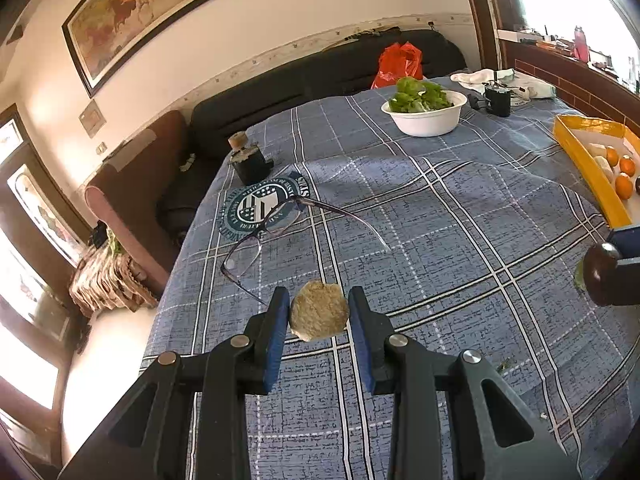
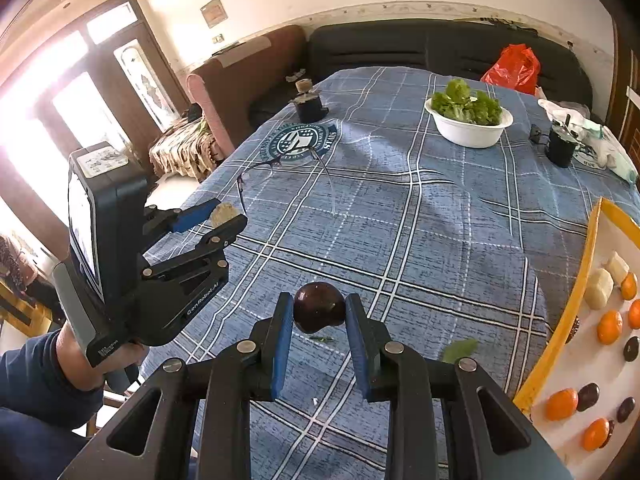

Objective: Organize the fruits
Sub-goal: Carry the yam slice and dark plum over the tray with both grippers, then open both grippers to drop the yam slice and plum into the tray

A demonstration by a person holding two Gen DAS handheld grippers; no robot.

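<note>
Tray is the landmark for both moves: yellow-rimmed, white inside, at the right edge of the desk, w/ oranges, dark fruits and pale chunks already laid in rough rows.

Right gripper has its fingers closed on a dark plum-like fruit, pinched across its width and held above the cloth, not resting on it. Tray lies to the right of these fingers and near; its yellow rim is the closest part. So the right hand is the nearer one by far, and I judge its next move to be a short swing right and over the rim, prob. toward the other dark fruits.

Left gripper also has its fingers shut, on a pale tan, rough round piece, roughly disc-shaped w/ its flat face toward the camera. It sits well left of the tray, w/ the right gripper between them. In the left view the tray shows far right, beyond the plum.

Eyeglasses lie on the cloth away from the tray, just ahead of the left fingers. Lettuce bowl is farther back, off both paths.
</note>
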